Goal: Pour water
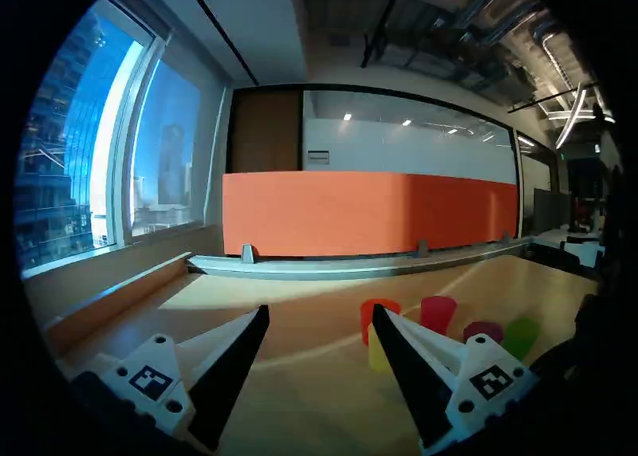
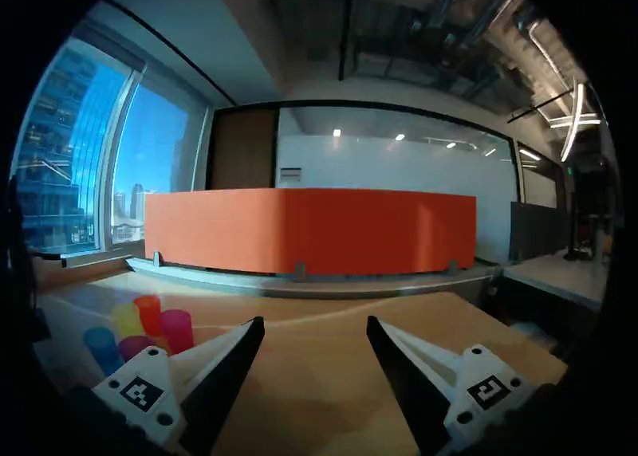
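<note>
A cluster of translucent coloured plastic cups [image 1: 438,312] stands on the pale wooden desk [image 1: 319,392], ahead and right of the left claw [image 1: 319,308], left of the right claw [image 2: 315,320]. Both claws gape wide apart, holding nothing

the left hand-held gripper [image 1: 319,308] is held about level and points straight ahead, its two black-edged fingers [image 1: 231,360] spread wide apart with the tips at even height. the right hand-held gripper [image 2: 314,320] sits in the same pose: level, facing forward, both fingers [image 2: 407,376] parted wide and gripping nothing.
</note>
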`<state>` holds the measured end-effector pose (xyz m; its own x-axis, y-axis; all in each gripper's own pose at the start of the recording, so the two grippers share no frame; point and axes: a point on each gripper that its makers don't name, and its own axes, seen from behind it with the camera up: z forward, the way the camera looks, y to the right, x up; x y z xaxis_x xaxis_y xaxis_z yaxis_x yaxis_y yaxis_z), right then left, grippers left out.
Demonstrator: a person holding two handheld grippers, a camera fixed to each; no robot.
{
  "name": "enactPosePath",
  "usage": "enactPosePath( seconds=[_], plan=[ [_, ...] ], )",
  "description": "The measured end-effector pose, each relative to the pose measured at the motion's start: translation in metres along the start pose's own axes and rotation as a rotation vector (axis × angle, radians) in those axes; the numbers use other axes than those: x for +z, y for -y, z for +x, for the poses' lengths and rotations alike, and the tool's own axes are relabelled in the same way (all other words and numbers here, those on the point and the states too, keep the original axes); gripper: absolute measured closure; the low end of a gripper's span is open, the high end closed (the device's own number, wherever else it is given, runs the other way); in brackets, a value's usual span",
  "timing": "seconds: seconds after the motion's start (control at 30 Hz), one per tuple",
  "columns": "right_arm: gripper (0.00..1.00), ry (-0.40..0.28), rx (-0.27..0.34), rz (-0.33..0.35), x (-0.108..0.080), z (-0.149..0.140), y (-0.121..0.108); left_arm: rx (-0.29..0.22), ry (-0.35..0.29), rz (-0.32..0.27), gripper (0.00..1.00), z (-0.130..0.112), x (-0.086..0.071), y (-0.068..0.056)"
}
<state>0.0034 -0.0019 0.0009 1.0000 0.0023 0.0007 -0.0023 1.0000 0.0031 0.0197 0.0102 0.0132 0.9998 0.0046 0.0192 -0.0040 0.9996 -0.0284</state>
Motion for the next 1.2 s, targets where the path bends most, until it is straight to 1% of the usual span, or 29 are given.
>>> enactPosePath(
  seconds=[0.17, 0.27, 0.47, 0.67, 0.77, 0.87, 1.07, 1.17, 1.2],
  plan=[
    [0.01, 0.015, 0.018, 0.03, 0.004, 0.019, 0.009, -0.02, -0.012, -0.052, 0.04, 0.033, 0.003, -0.012],
    [0.01, 0.026, 0.027, 0.049, 0.005, 0.033, 0.013, -0.02, -0.025, -0.08, 0.04, 0.053, 0.003, -0.017],
    [0.01, 0.022, 0.034, 0.076, 0.005, 0.068, 0.017, -0.009, -0.03, -0.099, 0.04, 0.088, 0.001, -0.015],
    [0.01, 0.019, 0.016, 0.102, 0.006, 0.1, 0.021, 0.004, -0.028, -0.107, 0.04, 0.116, 0.002, -0.008],
    [0.01, 0.017, 0.008, 0.113, 0.007, 0.112, 0.023, 0.011, -0.024, -0.117, 0.04, 0.125, 0.002, -0.007],
    [0.01, 0.014, 0.012, 0.124, 0.007, 0.119, 0.026, 0.014, -0.012, -0.134, 0.04, 0.13, 0.004, -0.007],
    [0.01, 0.03, 0.015, 0.152, 0.008, 0.115, 0.031, 0.005, 0.006, -0.17, 0.04, 0.133, 0.008, -0.008],
    [0.01, 0.032, 0.006, 0.173, 0.008, 0.113, 0.035, 0.005, 0.003, -0.207, 0.04, 0.136, 0.01, -0.013],
    [0.01, 0.032, 0.004, 0.191, 0.007, 0.113, 0.039, 0.005, 0.001, -0.226, 0.04, 0.136, 0.01, -0.017]
  ],
)
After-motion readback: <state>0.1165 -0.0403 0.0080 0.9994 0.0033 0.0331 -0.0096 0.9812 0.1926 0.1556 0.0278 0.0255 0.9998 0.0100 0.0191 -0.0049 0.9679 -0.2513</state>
